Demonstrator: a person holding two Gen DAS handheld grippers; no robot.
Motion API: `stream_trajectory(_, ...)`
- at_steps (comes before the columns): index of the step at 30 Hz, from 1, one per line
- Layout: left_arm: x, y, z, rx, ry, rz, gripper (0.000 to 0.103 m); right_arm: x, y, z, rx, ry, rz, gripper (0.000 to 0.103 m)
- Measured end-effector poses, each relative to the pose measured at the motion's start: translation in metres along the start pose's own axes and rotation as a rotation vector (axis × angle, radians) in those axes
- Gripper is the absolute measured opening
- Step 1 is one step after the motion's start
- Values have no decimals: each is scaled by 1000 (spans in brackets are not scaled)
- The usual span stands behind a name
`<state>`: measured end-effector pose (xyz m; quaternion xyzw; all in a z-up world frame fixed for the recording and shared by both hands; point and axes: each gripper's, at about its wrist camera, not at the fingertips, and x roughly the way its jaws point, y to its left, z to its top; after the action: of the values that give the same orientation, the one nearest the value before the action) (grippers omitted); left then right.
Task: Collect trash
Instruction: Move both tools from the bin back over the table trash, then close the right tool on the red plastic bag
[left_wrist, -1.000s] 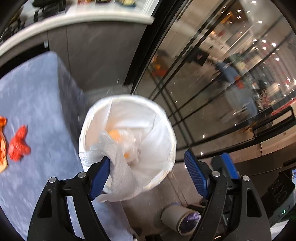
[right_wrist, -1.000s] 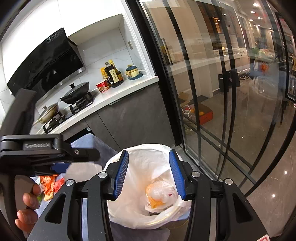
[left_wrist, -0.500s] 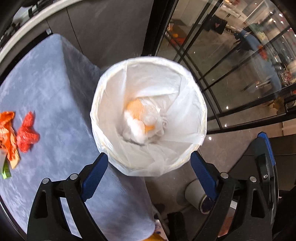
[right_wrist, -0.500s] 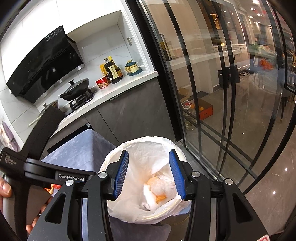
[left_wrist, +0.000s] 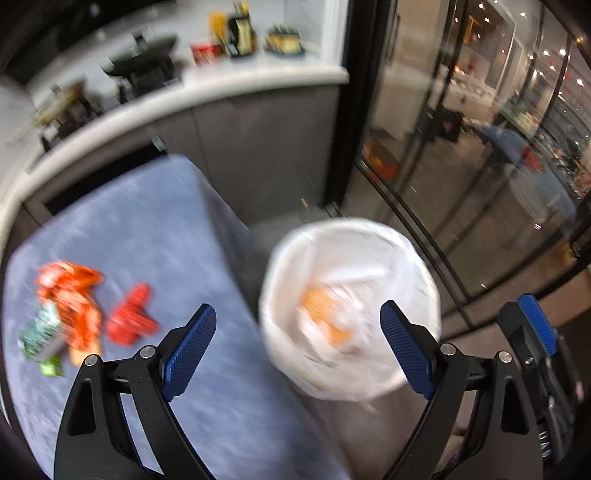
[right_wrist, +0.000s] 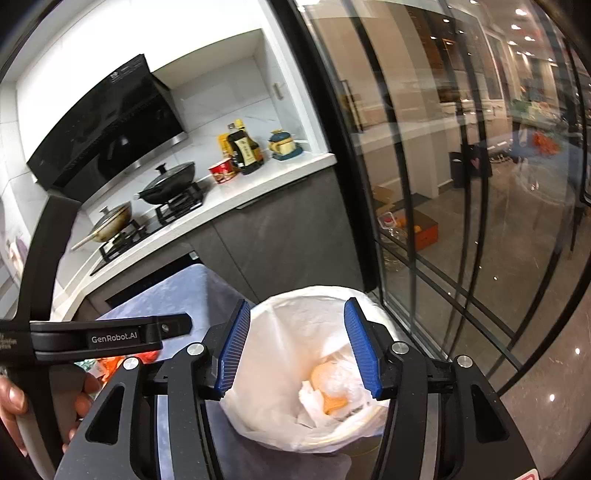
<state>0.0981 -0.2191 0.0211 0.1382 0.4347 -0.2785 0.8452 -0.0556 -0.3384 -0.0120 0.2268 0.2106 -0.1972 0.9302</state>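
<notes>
On the soft blue-grey tablecloth (left_wrist: 155, 236), at my left, lie crinkled orange wrappers (left_wrist: 70, 299), a crumpled red wrapper (left_wrist: 131, 317) and a green packet scrap (left_wrist: 38, 332), blurred. My left gripper (left_wrist: 297, 352) hangs wide, its ribbed blue pads holding nothing. Just beside the table edge stands the round bin (right_wrist: 314, 373), lined with thin white plastic, holding crumpled tissue (right_wrist: 308, 397) and an orange lump. My right gripper (right_wrist: 295, 350) hovers above it, parted and empty.
</notes>
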Motion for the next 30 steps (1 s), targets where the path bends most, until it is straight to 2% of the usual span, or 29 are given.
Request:
stream_trajectory(5,-27,33,-6,-15,-142,111,86,5,29,-4,-47,11,37,52)
stream_trajectory(12,-49,103,-21,-111,-216,194,86,19,80,-15,-112,44,96,53)
stream_trajectory(24,-65,250,-69,-309,-204,317,86,64,180,-47,-207,132,176,57)
stream_trajectory(30,-67,307,-98,-373,-187,359,86,93,227,-69,-241,192,204,57)
